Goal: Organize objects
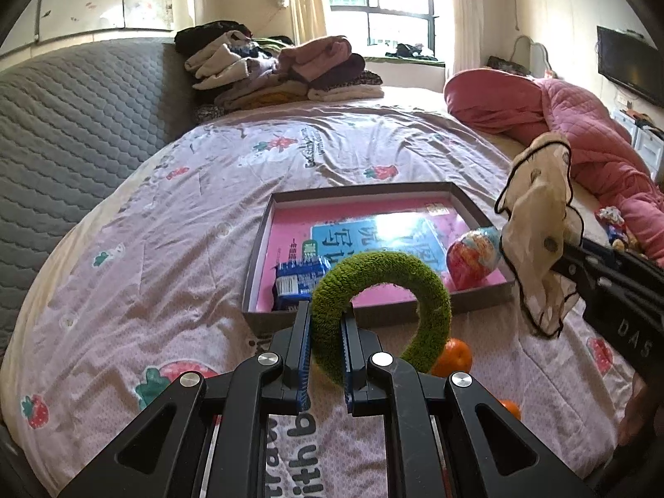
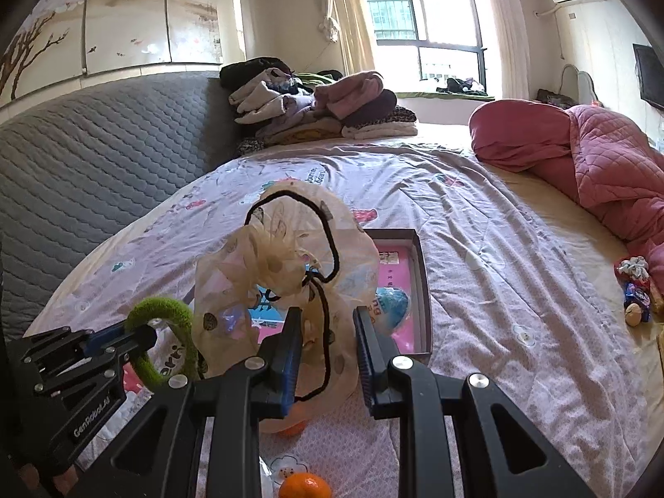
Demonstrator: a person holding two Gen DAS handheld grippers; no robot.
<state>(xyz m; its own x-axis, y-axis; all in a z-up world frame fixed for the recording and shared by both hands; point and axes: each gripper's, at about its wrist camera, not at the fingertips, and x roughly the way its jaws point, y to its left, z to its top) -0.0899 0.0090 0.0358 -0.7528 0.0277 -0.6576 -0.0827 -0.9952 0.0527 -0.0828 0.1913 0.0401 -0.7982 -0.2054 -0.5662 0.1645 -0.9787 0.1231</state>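
Scrunchies number two: a green fuzzy scrunchie clamped between the left gripper jaws, and a cream sheer scrunchie with black trim pinched in the right gripper jaws. Both rings stand up above the jaws, clear of the bed.

One shallow grey tray lies on the bedspread just ahead of the left jaws, its near rim directly beyond the green ring. Inside it are one pink book, one blue snack packet at the near-left corner and one colourful foil-wrapped egg on the right side. The middle and far part of the tray show only the book's cover.

Two oranges lie on the bedspread below the jaws: an orange behind the green ring, and a second orange nearer the cameras.

Ahead of the tray, open bedspread runs to a stack of folded clothes; a pink quilt bounds the right side, a grey padded headboard the left.
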